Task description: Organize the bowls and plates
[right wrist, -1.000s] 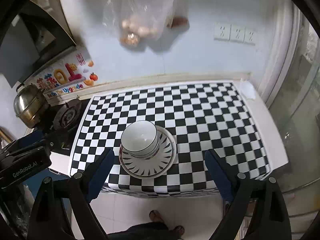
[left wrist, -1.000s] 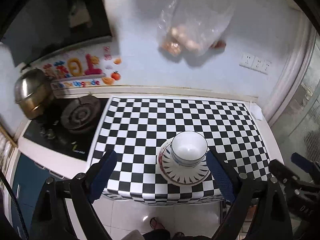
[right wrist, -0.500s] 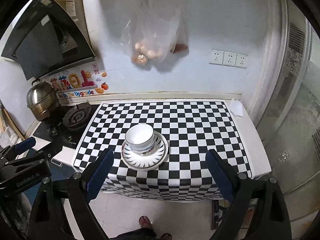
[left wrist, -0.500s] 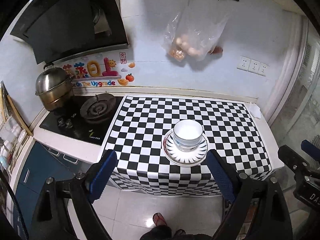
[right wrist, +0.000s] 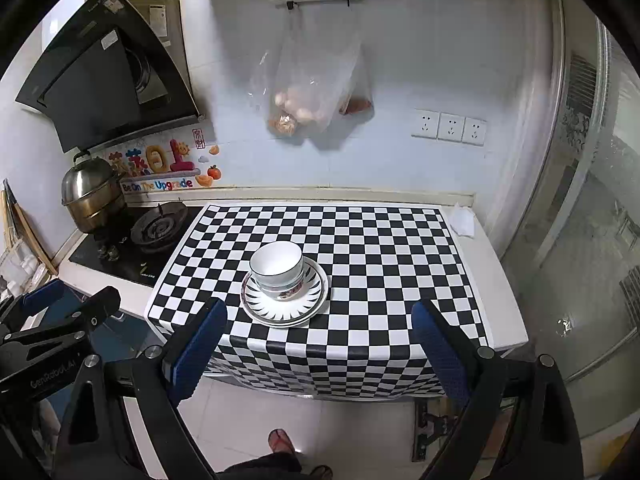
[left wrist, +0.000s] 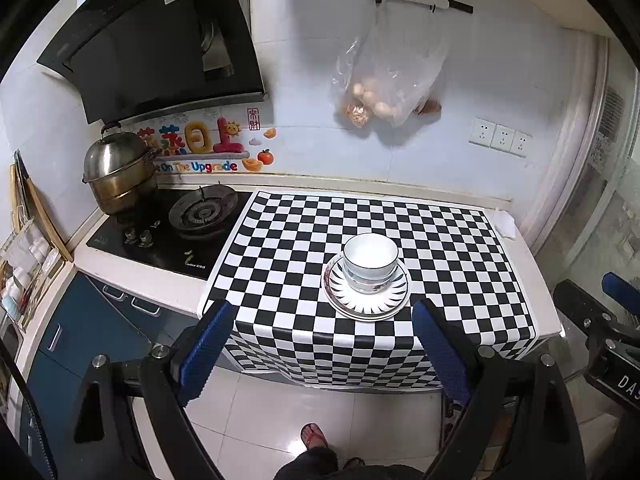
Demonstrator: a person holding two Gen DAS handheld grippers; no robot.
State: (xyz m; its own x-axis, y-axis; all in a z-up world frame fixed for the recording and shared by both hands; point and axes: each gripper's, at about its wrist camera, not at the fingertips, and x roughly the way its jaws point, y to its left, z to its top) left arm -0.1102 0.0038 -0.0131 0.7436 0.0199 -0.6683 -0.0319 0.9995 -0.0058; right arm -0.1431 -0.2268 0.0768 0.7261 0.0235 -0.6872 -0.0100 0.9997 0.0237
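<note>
Well beyond both empty, wide-apart tongs (left wrist: 320, 344) (right wrist: 320, 344), apparently stacked bowls (left wrist: 370, 262) on plates (left wrist: 366, 302).

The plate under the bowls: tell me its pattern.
White plate with dark radiating petal-like marks around the rim; the right wrist view shows it best.

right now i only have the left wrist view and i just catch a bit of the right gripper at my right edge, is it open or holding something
observer: Open. In the right wrist view the right gripper has its blue fingers wide apart with nothing between them.
operator: where does the stack sit for it
observer: The stacked bowls on the plates lie ahead of it, untouched, nearer the finger on the left of its view.
operator: can it see my gripper
observer: Yes. The left gripper shows at its lower left, past the left edge of the checkered cloth, apart from the stack.
</note>
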